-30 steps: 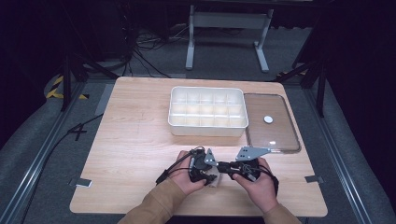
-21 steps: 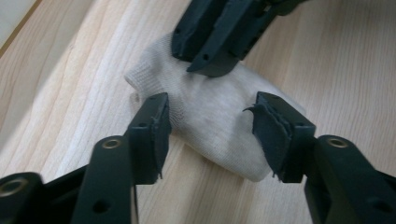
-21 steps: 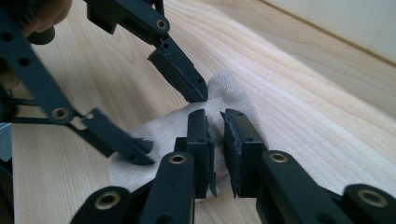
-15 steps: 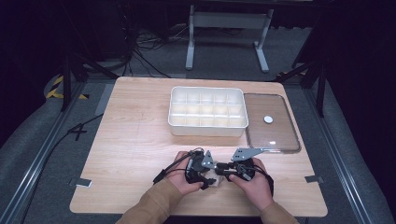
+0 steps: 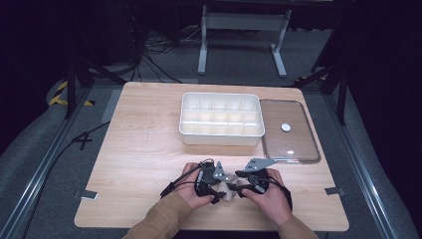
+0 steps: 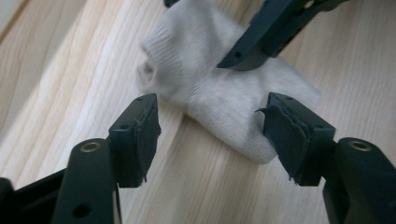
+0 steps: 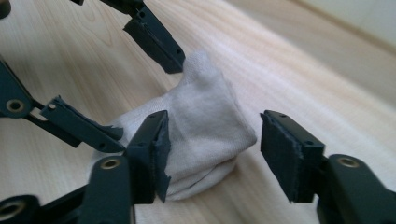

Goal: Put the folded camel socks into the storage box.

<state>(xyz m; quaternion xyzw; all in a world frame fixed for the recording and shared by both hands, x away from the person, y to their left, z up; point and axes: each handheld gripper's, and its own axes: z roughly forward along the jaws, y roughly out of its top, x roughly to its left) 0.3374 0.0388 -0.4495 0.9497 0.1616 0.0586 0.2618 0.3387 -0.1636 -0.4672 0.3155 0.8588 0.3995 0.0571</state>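
- Left gripper (image 6: 210, 126) is spread wide, nothing pinched; the cloth (image 6: 219, 93) lies on the table (image 6: 70, 70) just past its tips, bunched toward its right jaw.
- Right gripper (image 7: 212, 147) is also released, cloth sitting right between and ahead of its jaws.
- Tray (image 5: 220, 119) sits well beyond both.

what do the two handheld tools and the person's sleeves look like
Both the left tool and right tool are black, each with two blocky jaws faced with dark ragged-edged pads and brass-coloured rivets. A grey three-cornered plate tops the right one. Black cables trail off. The sleeves are tan.
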